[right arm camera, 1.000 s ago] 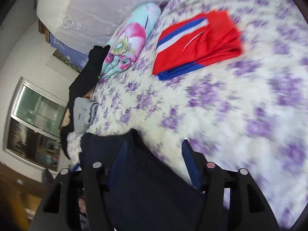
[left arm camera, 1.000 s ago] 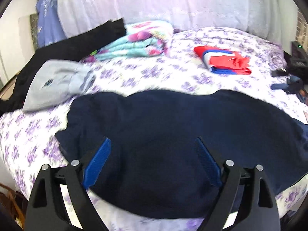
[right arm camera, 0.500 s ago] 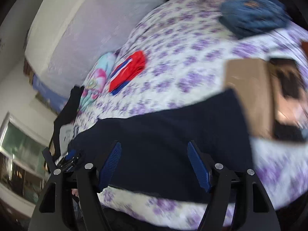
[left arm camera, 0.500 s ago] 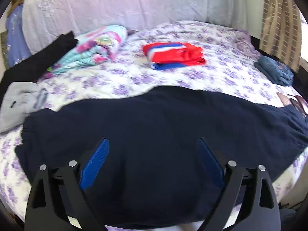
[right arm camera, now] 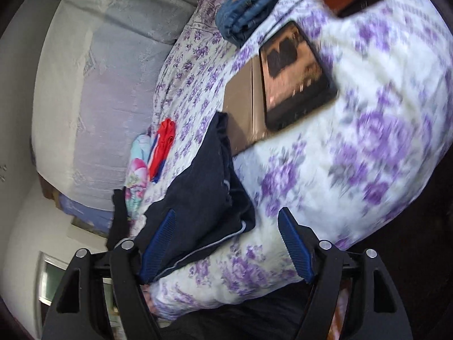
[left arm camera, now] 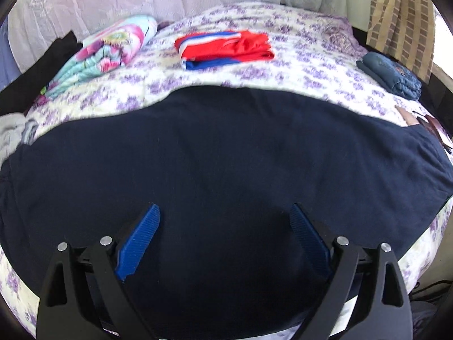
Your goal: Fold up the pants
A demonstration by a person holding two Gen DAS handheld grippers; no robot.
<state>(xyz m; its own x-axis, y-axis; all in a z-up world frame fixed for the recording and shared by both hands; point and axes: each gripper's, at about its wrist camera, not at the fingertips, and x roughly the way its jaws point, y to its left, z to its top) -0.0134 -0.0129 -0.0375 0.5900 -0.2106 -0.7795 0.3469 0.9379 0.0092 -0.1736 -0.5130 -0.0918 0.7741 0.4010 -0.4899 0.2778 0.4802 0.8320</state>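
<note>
Dark navy pants [left arm camera: 226, 155] lie spread flat across the near part of a purple-flowered bed [left arm camera: 311, 56]. My left gripper [left arm camera: 225, 212] is open and empty, hovering over the middle of the pants near the front edge. In the right wrist view the pants' leg end [right arm camera: 203, 198], with a pale hem line, lies by the bed's edge. My right gripper [right arm camera: 226, 218] is open, its left finger [right arm camera: 158, 243] over the hem and its right finger [right arm camera: 294, 243] over bare sheet.
Folded red, white and blue shorts [left arm camera: 226, 48], a flowered bundle [left arm camera: 104, 56], folded blue jeans [left arm camera: 393, 76] and a grey garment [left arm camera: 11, 136] lie on the bed. A tablet [right arm camera: 294, 76] on a brown folder [right arm camera: 243, 107] lies close to the leg end.
Left gripper's view has shifted right along the pants, toward their middle. Right gripper has swung to the leg end at the bed's edge, near the tablet. Both stay open.
</note>
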